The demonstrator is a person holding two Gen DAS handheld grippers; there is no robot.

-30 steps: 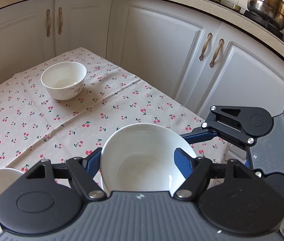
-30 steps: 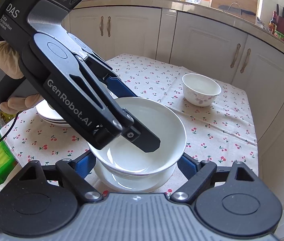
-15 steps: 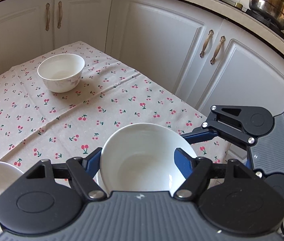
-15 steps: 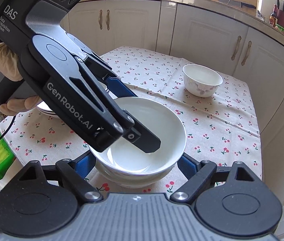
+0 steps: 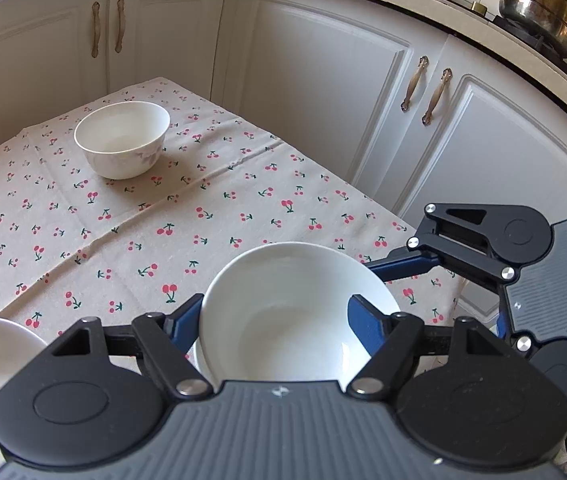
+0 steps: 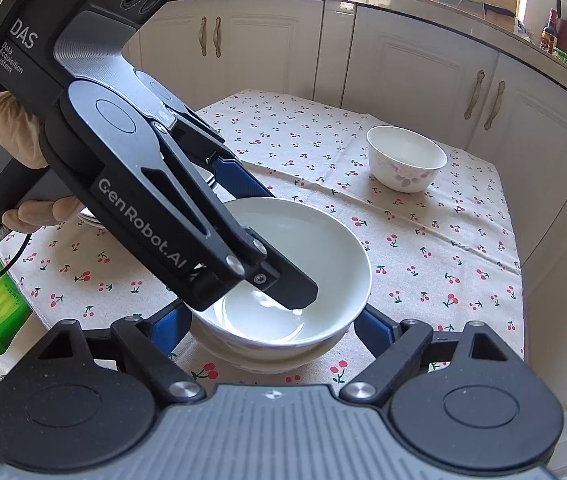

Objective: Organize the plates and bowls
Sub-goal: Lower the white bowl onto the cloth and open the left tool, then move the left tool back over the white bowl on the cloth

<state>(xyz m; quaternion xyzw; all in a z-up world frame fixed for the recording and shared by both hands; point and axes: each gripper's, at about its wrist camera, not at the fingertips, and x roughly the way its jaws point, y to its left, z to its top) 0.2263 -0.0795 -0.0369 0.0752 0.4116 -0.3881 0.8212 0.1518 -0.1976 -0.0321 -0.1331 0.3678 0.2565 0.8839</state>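
Left claw (image 5: pixel 275 320) closed on the wall of the upper white bowl (image 6: pixel 323 248): one finger inside, the other outside its rim. This bowl nested in a lower bowl (image 6: pixel 267 360), near the front edge of the cherry-cloth surface (image 6: pixel 423 248). Right claw (image 6: pixel 275 332) set wide around the lower bowl; pressing or not, cannot tell. Small flowered bowl (image 6: pixel 403 156) well apart, at the far side.

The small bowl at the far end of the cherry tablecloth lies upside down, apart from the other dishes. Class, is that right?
Not quite. The small bowl stands upright, its open mouth up, as the right wrist view shows. It is at the far end of the cherry tablecloth, apart from the other dishes.
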